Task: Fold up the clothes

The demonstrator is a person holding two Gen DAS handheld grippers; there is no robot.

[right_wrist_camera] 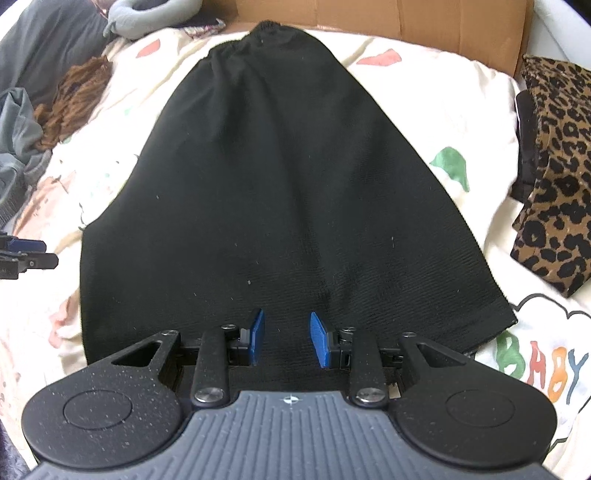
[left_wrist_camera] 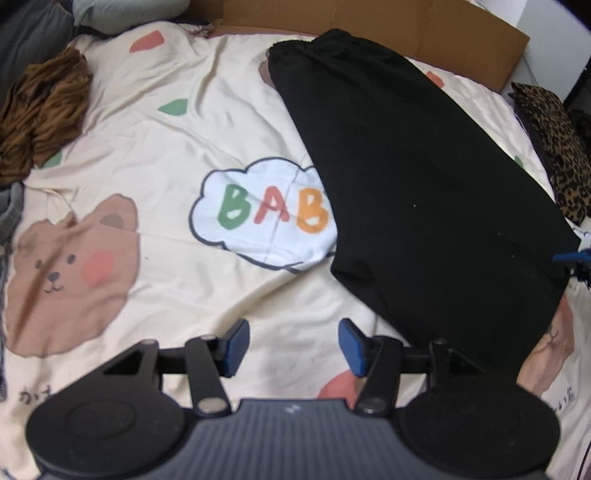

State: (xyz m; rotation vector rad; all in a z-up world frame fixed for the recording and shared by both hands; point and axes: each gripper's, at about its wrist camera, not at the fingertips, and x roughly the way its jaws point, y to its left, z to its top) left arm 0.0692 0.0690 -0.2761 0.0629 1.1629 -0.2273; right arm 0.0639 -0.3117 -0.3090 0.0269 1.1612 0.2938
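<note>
A black ribbed-knit garment (right_wrist_camera: 280,192), flaring from a gathered waistband to a wide hem, lies flat on a cream bedsheet (left_wrist_camera: 155,122) printed with bears and a "BABY" cloud. The right gripper (right_wrist_camera: 287,339) hovers over the near hem, blue pads spread apart, gripping nothing. The left gripper (left_wrist_camera: 293,347) hangs over bare sheet just left of the garment, likewise released. A crumpled brown knit (left_wrist_camera: 44,110) and leopard-print fabric (right_wrist_camera: 554,177) lie at the edges, partly cut off. Cardboard (right_wrist_camera: 388,22) stands behind.

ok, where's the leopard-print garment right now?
Far right in both views: the leopard-print garment lies at the bed's right edge, right of the black garment, near the cardboard.
</note>
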